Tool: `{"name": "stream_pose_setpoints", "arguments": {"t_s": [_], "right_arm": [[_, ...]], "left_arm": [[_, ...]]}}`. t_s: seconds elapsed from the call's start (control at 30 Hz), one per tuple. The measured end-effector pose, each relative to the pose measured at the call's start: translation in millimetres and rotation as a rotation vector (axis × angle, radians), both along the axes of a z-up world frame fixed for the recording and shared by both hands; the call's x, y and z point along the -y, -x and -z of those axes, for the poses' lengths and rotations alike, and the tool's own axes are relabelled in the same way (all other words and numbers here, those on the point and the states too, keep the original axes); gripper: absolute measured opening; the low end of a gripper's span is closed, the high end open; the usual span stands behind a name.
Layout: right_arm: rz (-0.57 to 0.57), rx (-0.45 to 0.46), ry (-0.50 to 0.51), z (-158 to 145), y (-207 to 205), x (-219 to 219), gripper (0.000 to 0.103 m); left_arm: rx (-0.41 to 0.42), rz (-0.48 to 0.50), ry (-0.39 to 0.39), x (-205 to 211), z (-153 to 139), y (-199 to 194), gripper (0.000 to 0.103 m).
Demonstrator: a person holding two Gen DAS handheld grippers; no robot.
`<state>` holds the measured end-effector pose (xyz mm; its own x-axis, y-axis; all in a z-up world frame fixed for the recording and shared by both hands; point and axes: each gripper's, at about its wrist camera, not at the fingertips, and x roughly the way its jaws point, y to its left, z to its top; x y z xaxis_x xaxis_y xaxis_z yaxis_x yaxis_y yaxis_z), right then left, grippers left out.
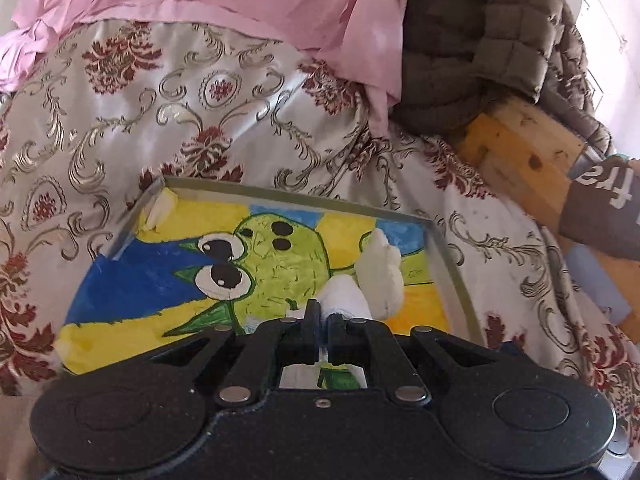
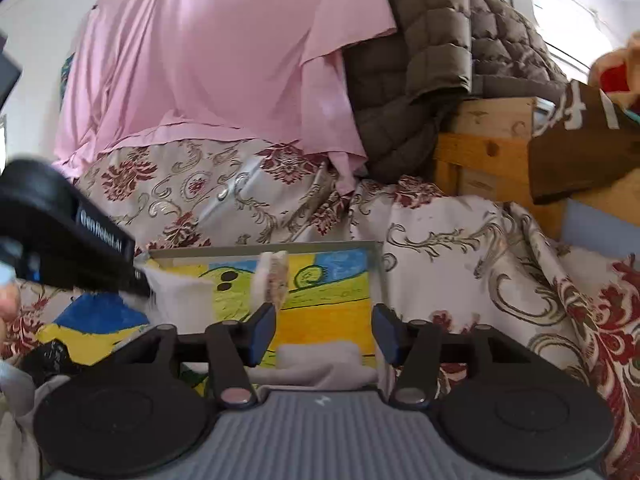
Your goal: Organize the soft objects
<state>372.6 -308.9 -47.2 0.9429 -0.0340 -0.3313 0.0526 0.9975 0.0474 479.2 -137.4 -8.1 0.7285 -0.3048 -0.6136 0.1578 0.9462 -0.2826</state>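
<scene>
Sorting soft things over a painted picture
Left gripper (image 1: pixel 323 334) fingers pinching white cloth (image 1: pixel 348 300); right gripper (image 2: pixel 323 334) fingers spread, empty

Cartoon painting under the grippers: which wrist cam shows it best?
Left wrist: the painting shows its green big-eyed face and most of the frame, only the near edge behind the left gripper, shut on white cloth. Right wrist shows just the yellow-blue part between open jaws.
</scene>
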Motion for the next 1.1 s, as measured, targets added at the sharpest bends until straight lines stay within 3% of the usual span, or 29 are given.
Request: {"name": "stream_pose_setpoints", "arguments": {"t_s": [0.23, 0.4, 0.5, 0.6, 1.1], "right_arm": [[0.024, 0.006, -0.033, -4.7, 2.8, 12.3, 0.077], [0.040, 0.010, -0.043, -11.3, 6.8, 18.1, 0.084], [0.050, 0.020, -0.048, -18.2, 10.9, 21.7, 0.087], [0.061, 0.032, -0.041, -26.4, 17.3, 23.4, 0.090], [0.066, 0.130, -0.082, -78.8, 91.4, 23.7, 0.103]], "left_arm": [[-0.044, -0.027, -0.029, 6.6, 11.9, -5.0, 0.021], [-0.039, -0.060, -0.057, 5.6, 9.3, -0.1, 0.062], [-0.030, -0.064, -0.070, 5.0, 5.4, 3.4, 0.072], [-0.014, -0.070, -0.079, 3.7, 1.3, 10.3, 0.080], [0.097, -0.062, -0.019, -14.3, -38.4, 84.6, 0.098]]}}
